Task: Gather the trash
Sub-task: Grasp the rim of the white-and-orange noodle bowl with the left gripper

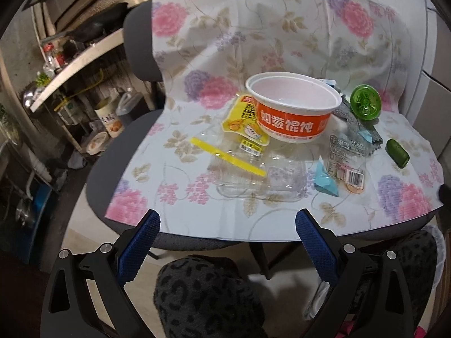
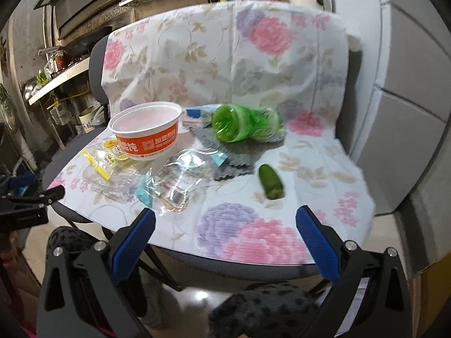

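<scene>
Trash lies on a chair seat draped with a floral cloth (image 1: 253, 42) (image 2: 225, 56). An orange and white paper bowl (image 1: 293, 107) (image 2: 146, 131) stands upright beside a yellow snack wrapper (image 1: 242, 118) (image 2: 112, 149). In front of them lie a clear plastic tray (image 1: 253, 174) (image 2: 112, 180) with a yellow strip, a clear labelled wrapper (image 1: 346, 160) (image 2: 174, 180) and a light blue packet (image 1: 324, 180) (image 2: 143, 191). A green bottle (image 1: 365, 104) (image 2: 245, 124) lies on a grey cloth (image 1: 355, 124) (image 2: 236, 160). A small green piece (image 1: 397, 153) (image 2: 270, 181) lies to the right. My left gripper (image 1: 228, 225) and right gripper (image 2: 225, 222) both hang open and empty before the seat's front edge.
Kitchen shelves with bottles and pots (image 1: 70, 56) (image 2: 56, 67) stand to the left, containers below them (image 1: 110, 118). A white appliance wall (image 2: 408, 112) rises on the right. A person's patterned legs (image 1: 205, 295) (image 2: 267, 309) sit below the grippers. The left gripper's body (image 2: 31, 200) shows at the right view's left edge.
</scene>
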